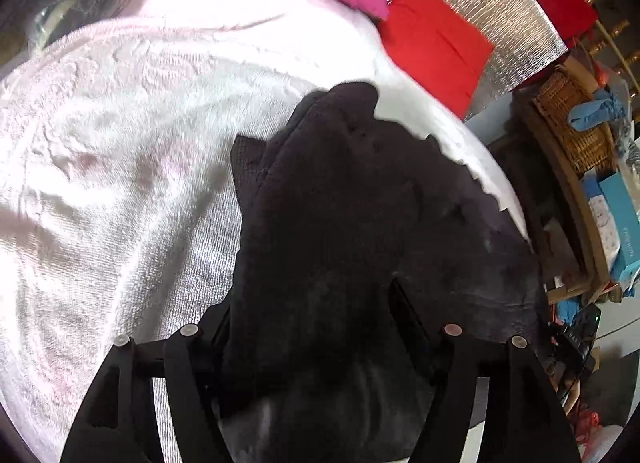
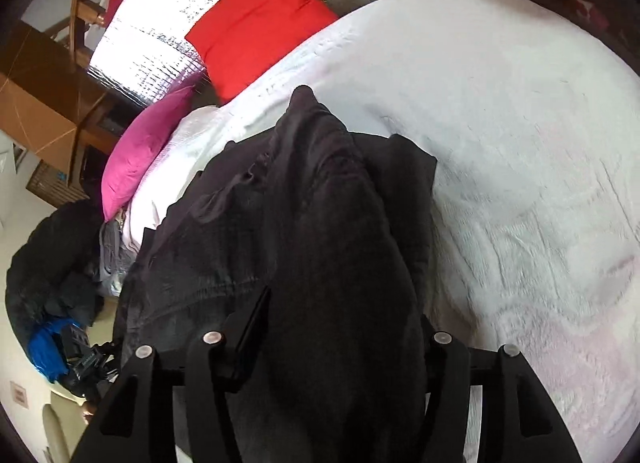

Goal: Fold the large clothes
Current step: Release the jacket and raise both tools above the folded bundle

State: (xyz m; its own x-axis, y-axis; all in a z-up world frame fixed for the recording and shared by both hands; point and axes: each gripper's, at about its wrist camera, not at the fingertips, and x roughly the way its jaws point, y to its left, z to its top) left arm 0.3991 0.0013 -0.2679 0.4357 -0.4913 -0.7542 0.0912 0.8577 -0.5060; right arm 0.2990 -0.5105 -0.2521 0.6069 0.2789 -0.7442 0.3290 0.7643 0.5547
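Left wrist view: black garment [image 1: 340, 223], thick and fuzzy, bunched in folds, lies on pale pink bedspread [image 1: 120, 143] near the bed edge. Left gripper [image 1: 312, 303] jaws partly apart, cloth bunched between them; grip cannot be told. Right gripper [image 2: 340, 327] likewise, fabric filling its gap. Red cushion [image 2: 260, 19] and pink cushion [image 2: 144, 151] beyond, against silver foil sheet [image 2: 160, 51].

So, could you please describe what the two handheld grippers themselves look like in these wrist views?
Both look alike. The left gripper and the right gripper are matte black, each with angular finger arms with cut-out openings, joined by a dark crossbar. Four round silver pivot pins sit at the linkage joints. No cables, markings or sleeves are visible.
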